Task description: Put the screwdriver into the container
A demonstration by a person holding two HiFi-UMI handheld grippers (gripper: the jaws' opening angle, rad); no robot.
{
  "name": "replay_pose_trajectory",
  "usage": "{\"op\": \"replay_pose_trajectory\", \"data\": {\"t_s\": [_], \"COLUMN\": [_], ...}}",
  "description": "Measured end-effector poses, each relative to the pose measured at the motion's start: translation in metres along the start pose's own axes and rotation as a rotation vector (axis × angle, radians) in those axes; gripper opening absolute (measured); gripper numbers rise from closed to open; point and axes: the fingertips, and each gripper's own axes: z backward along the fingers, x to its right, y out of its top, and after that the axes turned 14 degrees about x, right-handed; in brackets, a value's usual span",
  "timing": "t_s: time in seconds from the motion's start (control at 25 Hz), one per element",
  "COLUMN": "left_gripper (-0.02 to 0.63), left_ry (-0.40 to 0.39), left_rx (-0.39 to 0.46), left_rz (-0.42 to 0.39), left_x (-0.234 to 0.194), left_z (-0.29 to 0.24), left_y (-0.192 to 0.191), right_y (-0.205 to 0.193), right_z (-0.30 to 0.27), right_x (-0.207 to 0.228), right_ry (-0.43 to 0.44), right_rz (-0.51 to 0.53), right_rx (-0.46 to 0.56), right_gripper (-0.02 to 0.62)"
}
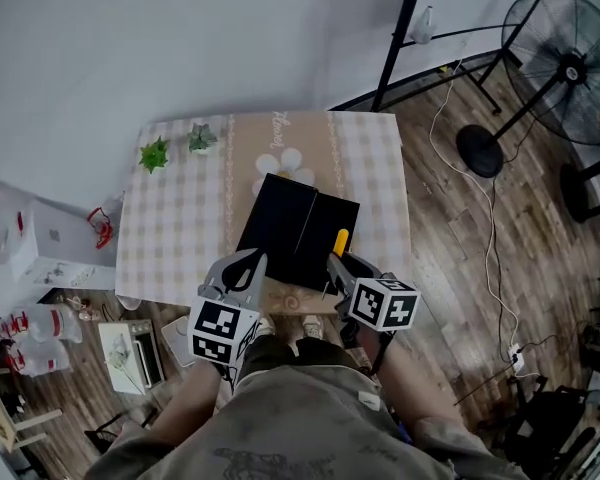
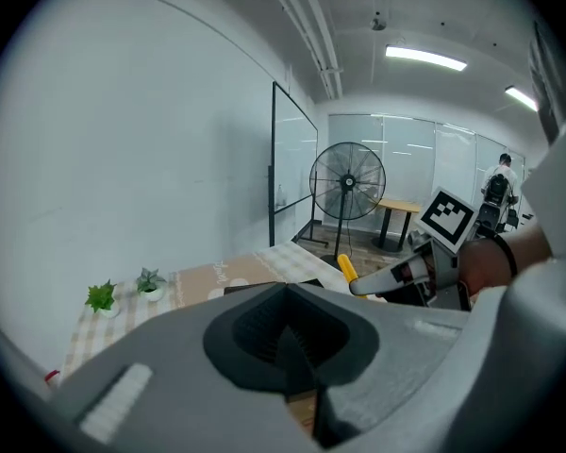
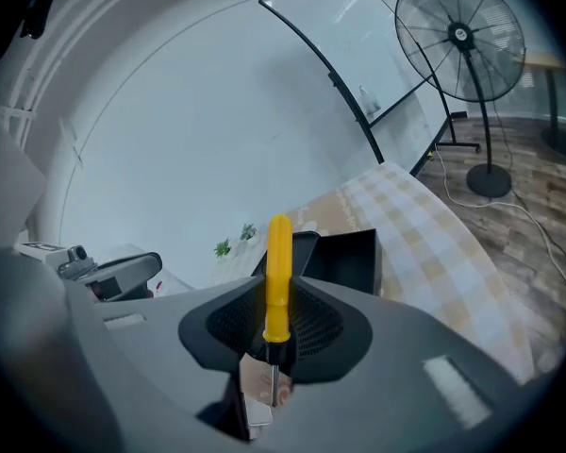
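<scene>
right gripper (image 1: 332, 267) fingers clamp screwdriver (image 3: 278, 272) at container (image 1: 280, 213) edge; left gripper (image 1: 251, 264) fingers closed together.

One yellow screwdriver (image 1: 341, 241), one black container (image 1: 298, 230), two small potted plants (image 1: 154, 154) (image 1: 202, 139), one standing fan (image 1: 565, 63), one table (image 1: 370, 168)

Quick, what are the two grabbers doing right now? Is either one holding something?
Left gripper: closed, nothing in it.
Right gripper: closed on the yellow-handled screwdriver.

Right gripper (image 1: 332, 265) holds yellow screwdriver (image 1: 341, 240) over black container (image 1: 298, 228); left gripper (image 1: 252, 262) beside container.
</scene>
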Motion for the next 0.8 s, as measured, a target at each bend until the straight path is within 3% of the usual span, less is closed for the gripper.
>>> {"op": "replay_pose_trajectory", "data": {"t_s": [0.24,0.8], "left_gripper": [0.002,0.002], "left_ry": [-0.051,-0.28], "left_rx": [-0.073,-0.205], "left_rz": [0.008,-0.022], "left_x": [-0.01,-0.04], "left_z": [-0.026,-0.074], "left_y": [-0.023,-0.062], "right_y": [-0.017,-0.055], "right_z": [-0.026,-0.076], "right_x": [0.021,0.063], "right_ry": [-0.085,-0.397], "right_rz": [-0.004,-0.009], "right_rx": [-0.044,-0.151], "right_gripper": [0.101,0.1]}}
